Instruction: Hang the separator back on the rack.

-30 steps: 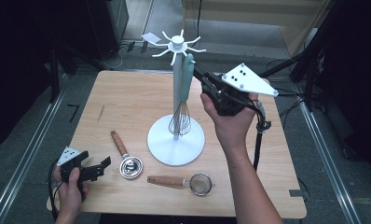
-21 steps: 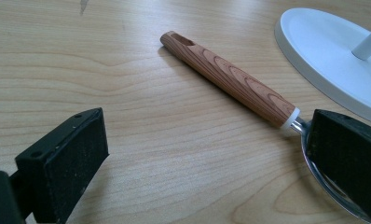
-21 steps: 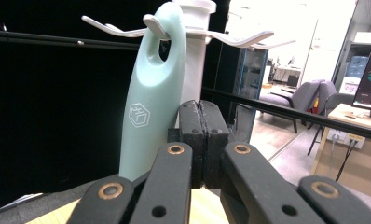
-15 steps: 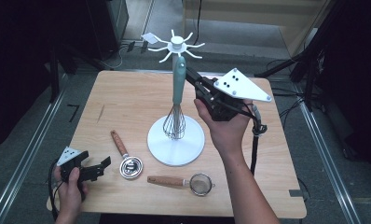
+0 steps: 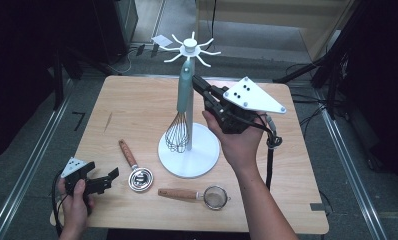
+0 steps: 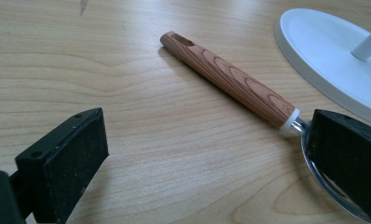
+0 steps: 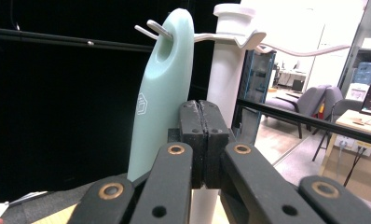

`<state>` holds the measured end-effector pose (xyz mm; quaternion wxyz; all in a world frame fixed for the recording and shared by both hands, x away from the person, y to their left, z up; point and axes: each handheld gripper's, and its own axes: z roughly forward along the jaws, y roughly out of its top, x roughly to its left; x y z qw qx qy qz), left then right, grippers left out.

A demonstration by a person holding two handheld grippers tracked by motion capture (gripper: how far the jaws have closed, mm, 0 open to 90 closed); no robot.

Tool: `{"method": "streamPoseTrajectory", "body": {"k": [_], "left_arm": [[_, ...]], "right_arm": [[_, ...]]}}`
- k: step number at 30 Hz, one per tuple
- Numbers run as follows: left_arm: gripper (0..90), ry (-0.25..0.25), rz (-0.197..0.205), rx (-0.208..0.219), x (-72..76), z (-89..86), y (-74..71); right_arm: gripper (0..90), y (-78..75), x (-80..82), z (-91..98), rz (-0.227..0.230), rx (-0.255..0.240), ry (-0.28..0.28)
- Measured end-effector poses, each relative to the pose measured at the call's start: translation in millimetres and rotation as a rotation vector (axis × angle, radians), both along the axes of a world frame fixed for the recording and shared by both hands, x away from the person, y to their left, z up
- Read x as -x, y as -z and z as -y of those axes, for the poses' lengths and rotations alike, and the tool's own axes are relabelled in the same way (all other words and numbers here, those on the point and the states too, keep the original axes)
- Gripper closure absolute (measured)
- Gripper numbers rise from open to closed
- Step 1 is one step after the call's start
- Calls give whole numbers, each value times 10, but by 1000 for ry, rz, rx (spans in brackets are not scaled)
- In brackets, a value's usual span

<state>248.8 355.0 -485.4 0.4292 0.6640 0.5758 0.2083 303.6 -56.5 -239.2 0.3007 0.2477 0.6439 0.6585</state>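
Right tool (image 5: 199,86) shifted in toward white hook stand (image 5: 189,150) since half a second ago, jaws together, empty. Mint-handled wire whisk (image 5: 181,110) hung on hook, frame centre. Release apparently done; retreat next. Left tool (image 5: 107,177) apart, lower left, over wooden tabletop (image 5: 137,110).

The stand (image 5: 189,150) fills the table's (image 5: 137,105) middle, its whisk (image 5: 178,131) hanging off a hook; the right gripper (image 5: 197,81) sits just beside the pole. Near the front, a spoon (image 5: 134,170) and strainer (image 5: 197,195) lie apart. The back left stretch is bare
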Motion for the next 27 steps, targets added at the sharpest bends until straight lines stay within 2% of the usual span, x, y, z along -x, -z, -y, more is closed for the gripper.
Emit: {"method": "streamPoseTrajectory", "body": {"k": [11,23,27], "left_arm": [[0,-1,1,2,0,2,0],[0,-2,1,-2,1,5,0],[0,-2,1,-2,1,5,0]], "right_arm": [[878,137,0,75,2,29,22],[814,350,24,376,-24,19,59],[807,464,38,463,-47,27,76]]}}
